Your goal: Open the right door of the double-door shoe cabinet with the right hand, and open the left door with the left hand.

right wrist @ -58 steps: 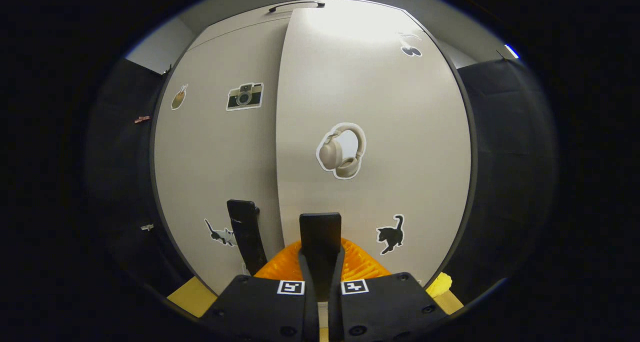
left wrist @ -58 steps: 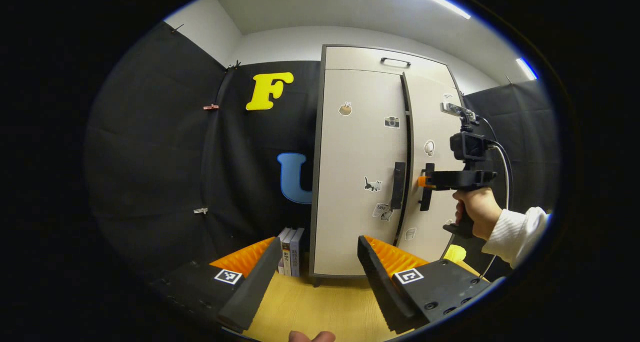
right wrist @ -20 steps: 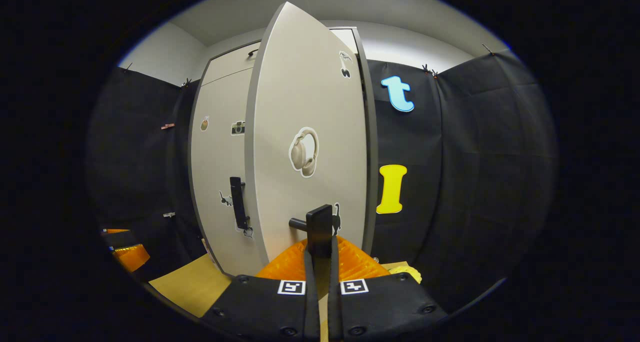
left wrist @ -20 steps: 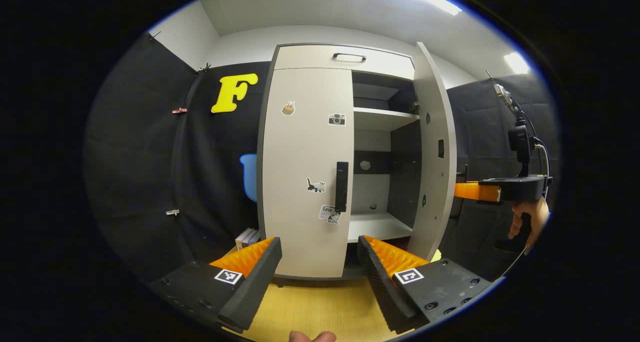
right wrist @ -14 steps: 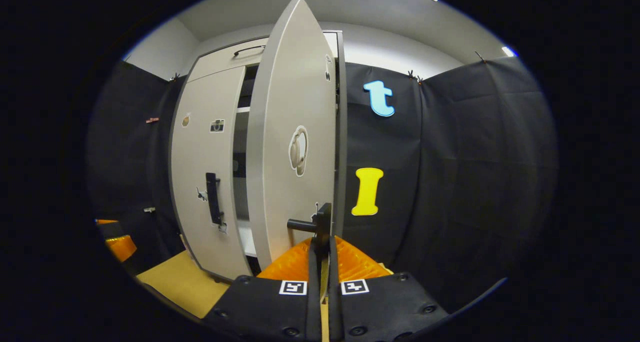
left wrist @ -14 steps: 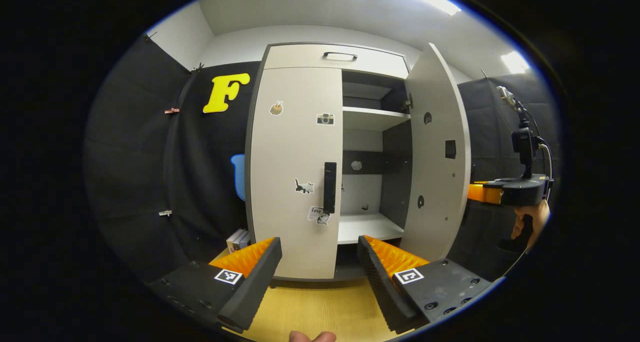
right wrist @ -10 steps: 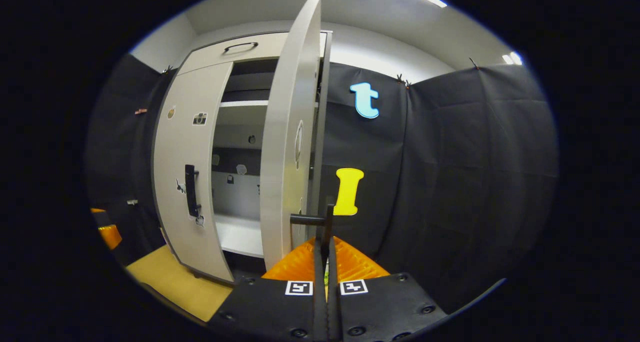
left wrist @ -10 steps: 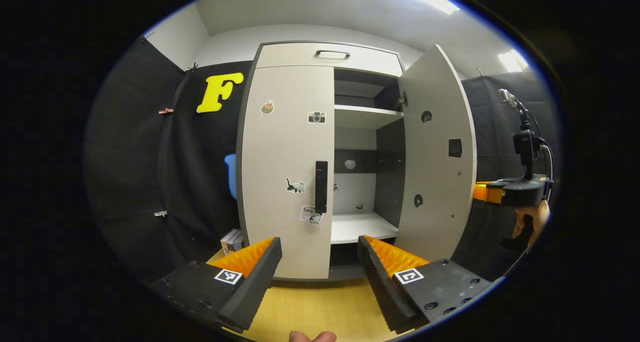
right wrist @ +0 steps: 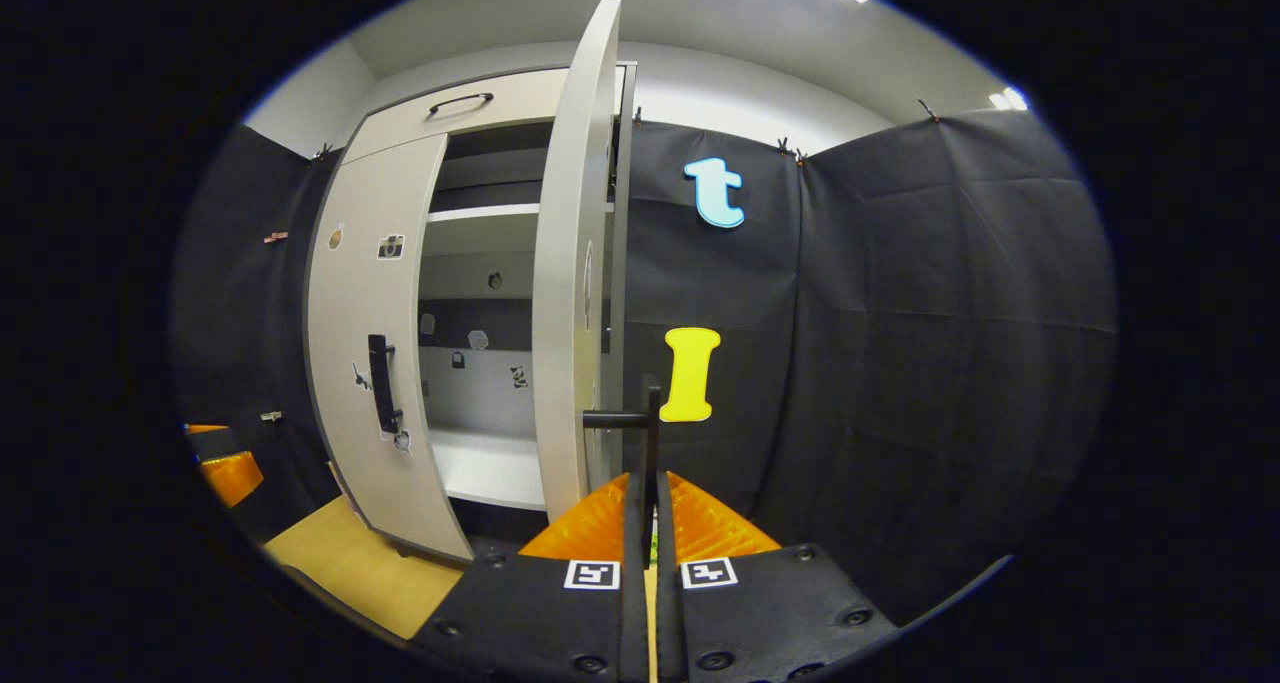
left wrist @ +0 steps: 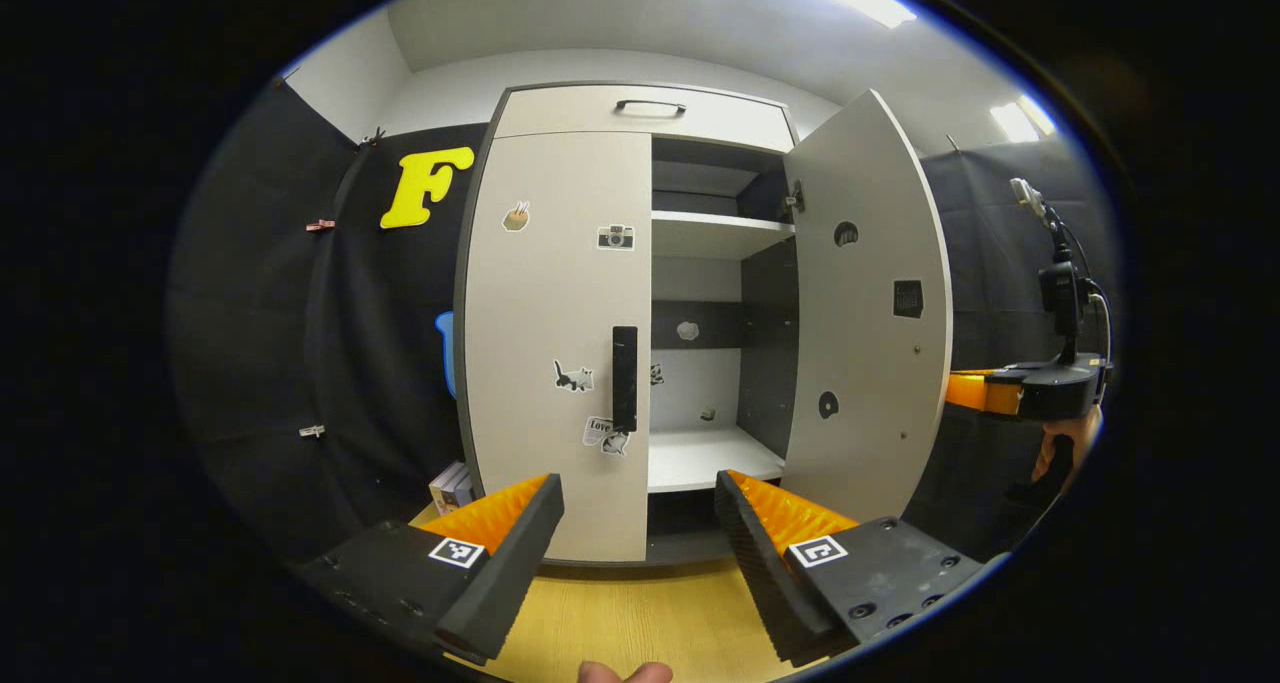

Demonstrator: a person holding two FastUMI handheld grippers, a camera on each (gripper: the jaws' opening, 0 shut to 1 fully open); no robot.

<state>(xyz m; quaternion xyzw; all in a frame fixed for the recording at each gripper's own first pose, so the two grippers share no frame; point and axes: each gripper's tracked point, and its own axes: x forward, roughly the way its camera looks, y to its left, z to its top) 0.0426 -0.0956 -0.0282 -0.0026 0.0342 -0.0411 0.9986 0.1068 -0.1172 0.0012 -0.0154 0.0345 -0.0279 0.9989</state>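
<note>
Here the shoe cabinet stands on a wooden floor against the booth's black cloth wall, taking up the middle of the left gripper view. Along its top runs a drawer front with a dark handle. The right door is swung wide open, its inner face turned toward the left gripper's camera and showing hinge holes; in the right gripper view the same door is seen nearly edge-on. Behind it the cabinet's inside lies bare to view: a pale upper shelf, a pale lower shelf and a dark band across the back panel. The left door is shut flat and carries several small stickers, a camera and a cat among them, with its dark vertical handle near its inner edge.

The left gripper hovers low in front of the cabinet, fingers spread wide with nothing between them, well apart from the left door's handle. The right gripper has its fingers pressed together on the right door's handle, pinching the thin bar from both sides. A hand holds that gripper at the far right of the left gripper view. A few books stand on the floor beside the cabinet's left foot.
</note>
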